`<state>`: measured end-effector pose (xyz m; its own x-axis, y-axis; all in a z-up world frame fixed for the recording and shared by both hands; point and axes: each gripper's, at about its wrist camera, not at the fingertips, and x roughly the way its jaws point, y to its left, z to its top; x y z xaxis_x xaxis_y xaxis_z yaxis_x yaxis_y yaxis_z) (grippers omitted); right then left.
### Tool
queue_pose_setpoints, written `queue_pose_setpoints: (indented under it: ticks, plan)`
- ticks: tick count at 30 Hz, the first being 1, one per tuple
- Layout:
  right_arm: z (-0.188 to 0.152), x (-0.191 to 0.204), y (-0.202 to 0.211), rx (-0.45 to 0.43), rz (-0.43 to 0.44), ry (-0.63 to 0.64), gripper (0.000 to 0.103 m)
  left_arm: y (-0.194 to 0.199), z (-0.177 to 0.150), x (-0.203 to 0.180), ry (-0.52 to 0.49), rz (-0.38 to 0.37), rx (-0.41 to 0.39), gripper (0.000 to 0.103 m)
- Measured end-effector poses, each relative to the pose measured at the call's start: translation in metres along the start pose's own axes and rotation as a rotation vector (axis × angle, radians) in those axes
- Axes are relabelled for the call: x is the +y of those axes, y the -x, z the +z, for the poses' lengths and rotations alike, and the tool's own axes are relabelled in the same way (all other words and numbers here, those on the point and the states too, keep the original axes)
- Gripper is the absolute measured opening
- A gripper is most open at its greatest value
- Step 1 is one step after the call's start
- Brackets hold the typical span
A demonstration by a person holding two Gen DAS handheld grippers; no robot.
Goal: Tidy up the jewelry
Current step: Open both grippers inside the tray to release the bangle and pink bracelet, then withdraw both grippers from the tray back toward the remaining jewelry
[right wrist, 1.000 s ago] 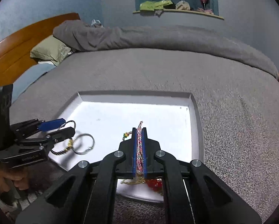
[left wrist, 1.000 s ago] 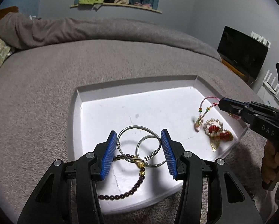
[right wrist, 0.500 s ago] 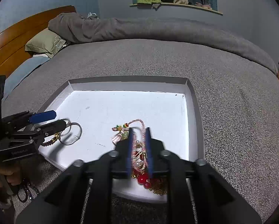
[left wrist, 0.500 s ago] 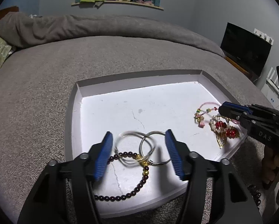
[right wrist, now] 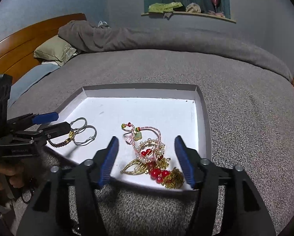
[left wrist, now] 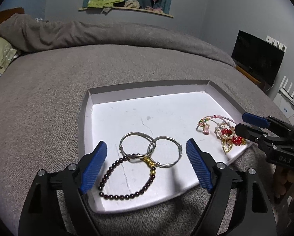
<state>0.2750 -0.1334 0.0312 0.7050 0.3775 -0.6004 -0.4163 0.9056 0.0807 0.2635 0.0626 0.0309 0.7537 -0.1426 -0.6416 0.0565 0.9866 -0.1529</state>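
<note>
Two grippers hovered over the white tray (left wrist: 84,118) on the bed (left wrist: 48,78), jaws wide open and empty: left gripper (left wrist: 146,164) above the linked silver bangles (left wrist: 150,150) and dark bead bracelet (left wrist: 125,181), right gripper (right wrist: 146,157) above the pink cord and gold-red ornaments (right wrist: 152,157). Tangled pieces risked lifting together, and the soft bed could let the tray tip.

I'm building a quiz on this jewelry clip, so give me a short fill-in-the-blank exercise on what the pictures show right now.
1. All the jewelry lies in a shallow ____ tray on the grey bed.
2. The two silver bangles lie ____ each other, not apart.
3. The dark bead bracelet lies in front of the ____ tool.
4. The right tool has its jaws ____, with the pink cord bracelet on the tray, not gripped.

Missing words: white; overlapping; left; open
</note>
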Motion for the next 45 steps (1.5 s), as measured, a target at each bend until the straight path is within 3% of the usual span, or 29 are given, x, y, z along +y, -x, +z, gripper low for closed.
queue_pose_setpoints:
  ticks: [2,6,8,22,45]
  plan:
    - [-0.004,0.000,0.007,-0.023,-0.002,-0.002,0.075,0.006,-0.005,0.002,-0.002,0.006,-0.019,0.092]
    - [-0.010,0.002,0.018,-0.063,0.006,-0.011,0.094,0.020,-0.011,-0.001,0.008,0.032,-0.061,0.097]
    - [-0.014,0.002,0.024,-0.085,0.009,-0.015,0.098,0.026,-0.013,0.000,0.015,0.034,-0.074,0.097]
    - [-0.039,0.010,0.054,-0.145,0.004,-0.013,0.098,0.076,-0.045,-0.007,0.016,0.035,-0.150,0.098]
    - [-0.086,0.022,0.093,-0.145,0.030,-0.040,0.098,0.122,-0.125,-0.002,-0.032,0.060,-0.104,0.098]
